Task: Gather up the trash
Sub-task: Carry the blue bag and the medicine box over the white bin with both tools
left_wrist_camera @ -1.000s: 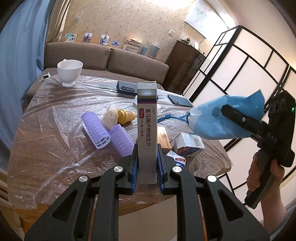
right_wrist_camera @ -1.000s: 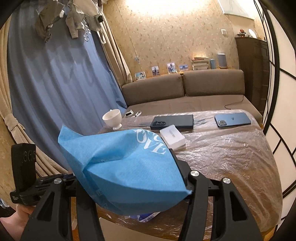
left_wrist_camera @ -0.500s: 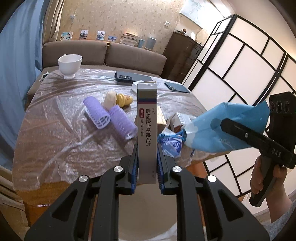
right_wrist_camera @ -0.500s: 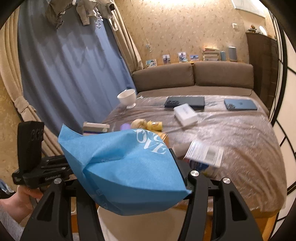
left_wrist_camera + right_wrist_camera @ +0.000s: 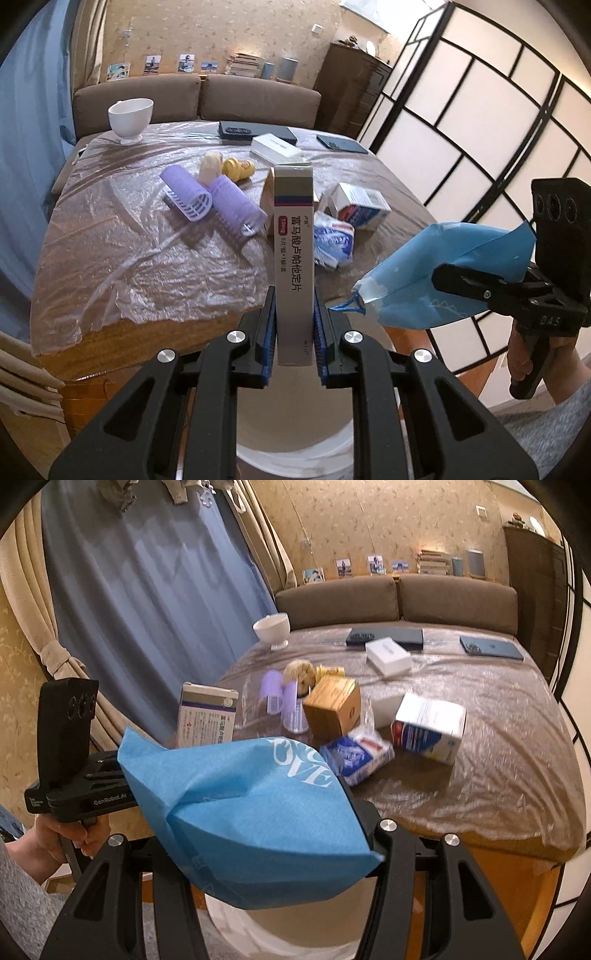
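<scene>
My left gripper [image 5: 294,343] pinches a tall grey medicine box [image 5: 294,258], its blue pads pressed flat on the two narrow sides near the bottom end, so the box's long axis runs straight out along my fingers and stands upright above them. My right gripper [image 5: 258,849] is clamped on a crumpled blue bag [image 5: 251,808], which bulges out over the jaws and hides most of the gap between them.

What matters next is the white bin [image 5: 291,454]: its round mouth lies directly below my left fingers, off the near edge of the table [image 5: 147,280], and it shows under the blue bag in the right view as well [image 5: 280,941]. Both loads hang over it, clear of the tabletop. The box sits more squarely above the opening, so I judge the left hand is the one better placed to let go first; falling end-on, the box should enter cleanly.

More trash waits near the table's near right corner: a blue-and-white packet [image 5: 332,240], a white carton [image 5: 356,206] and a brown box [image 5: 332,709].
</scene>
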